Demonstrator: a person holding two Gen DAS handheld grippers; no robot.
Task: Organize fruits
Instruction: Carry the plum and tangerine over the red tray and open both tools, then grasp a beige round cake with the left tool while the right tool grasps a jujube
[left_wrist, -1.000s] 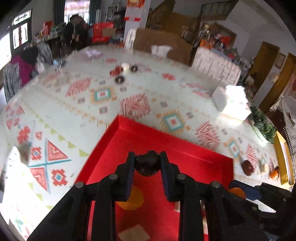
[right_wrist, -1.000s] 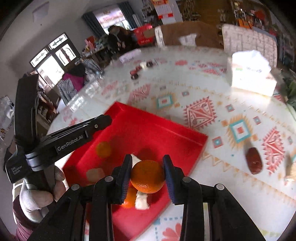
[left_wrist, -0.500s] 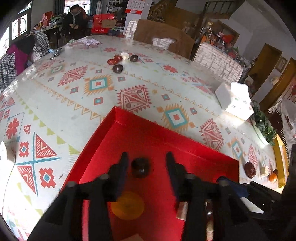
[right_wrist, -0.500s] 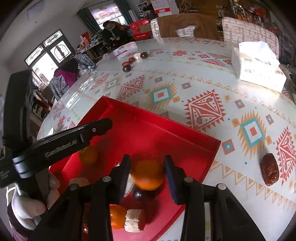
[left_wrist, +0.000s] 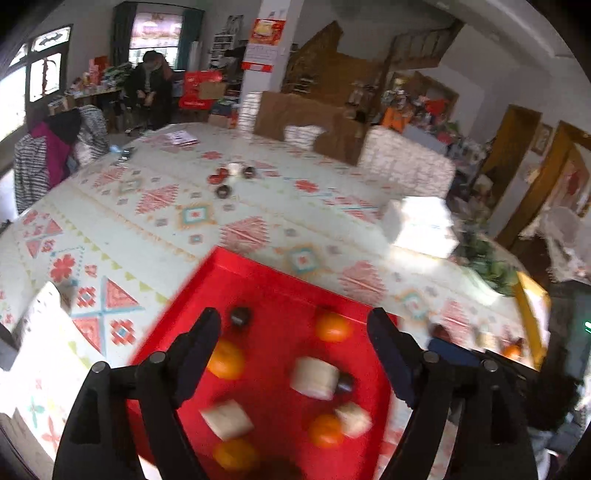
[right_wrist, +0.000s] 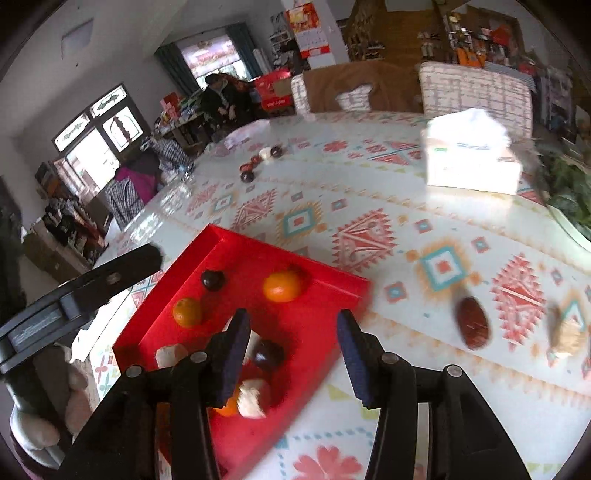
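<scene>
Cluttered home dining room, large patterned tablecloth (right_wrist: 369, 206), covered chairs (right_wrist: 476, 88), wall calendar (right_wrist: 306, 29), crowded shelves (left_wrist: 417, 107)

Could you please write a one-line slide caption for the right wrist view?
Right gripper, jaws opening and empty, above a red tray of fruit; a date waits on the tablecloth.

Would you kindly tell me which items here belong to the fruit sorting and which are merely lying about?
Job:
red tray
oranges
dark round fruit
brown date on the table
pale piece beside it

Lying about:
tissue box
small bowls far across
leafy greens
</scene>
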